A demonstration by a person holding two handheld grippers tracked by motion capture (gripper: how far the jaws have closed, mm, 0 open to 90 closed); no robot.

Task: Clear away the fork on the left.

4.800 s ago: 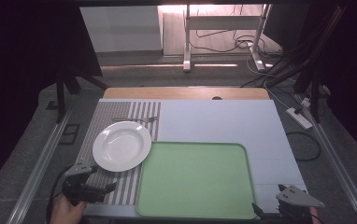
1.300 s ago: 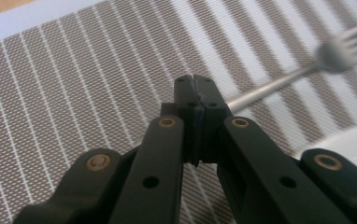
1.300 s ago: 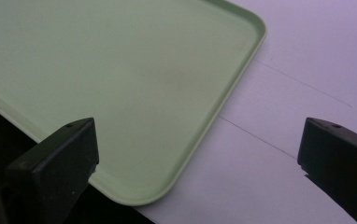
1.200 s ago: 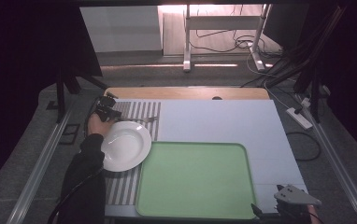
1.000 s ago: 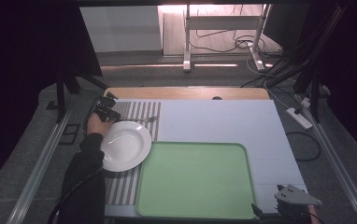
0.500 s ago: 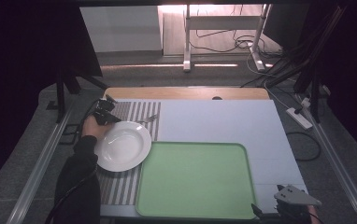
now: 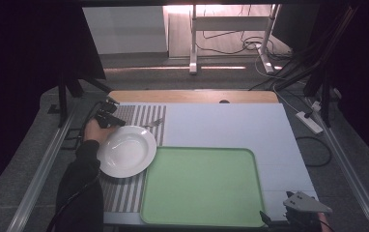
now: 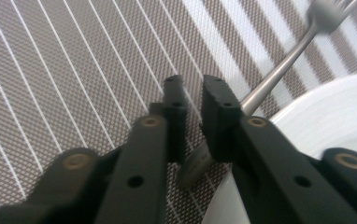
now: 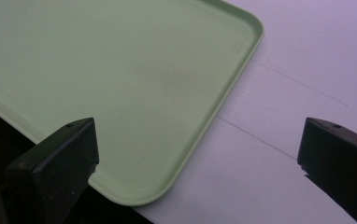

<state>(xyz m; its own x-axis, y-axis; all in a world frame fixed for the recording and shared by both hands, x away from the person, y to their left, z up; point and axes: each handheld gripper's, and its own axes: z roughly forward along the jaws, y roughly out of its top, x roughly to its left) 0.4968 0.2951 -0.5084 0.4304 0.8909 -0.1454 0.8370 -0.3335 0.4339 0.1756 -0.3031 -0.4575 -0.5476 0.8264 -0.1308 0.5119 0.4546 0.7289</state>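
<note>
A white plate (image 7: 124, 151) lies on a striped placemat (image 7: 124, 195) at the table's left. A metal fork (image 7: 152, 123) lies on the mat just beyond the plate's far rim. My left gripper (image 7: 118, 122) hangs low over the mat's far left and points at the fork. In the left gripper view its jaws (image 8: 193, 88) have just been opening. A narrow gap shows between them, and the fork's (image 8: 284, 70) handle runs through it beside the plate (image 8: 340, 107). My right gripper (image 9: 198, 128) stands wide open with nothing in it at the green tray's (image 9: 120, 70) near right corner.
The green tray (image 7: 202, 188) is bare and lies near the table's front middle, touching the mat's right edge. A white sheet (image 7: 231, 125) covers the rest of the table, with a wooden strip along the far edge. Metal rails run down both sides.
The left hand has gone from the near left corner to the mat's far left, by the fork. Over the last second it drew back slightly. The right gripper has stayed put.
</note>
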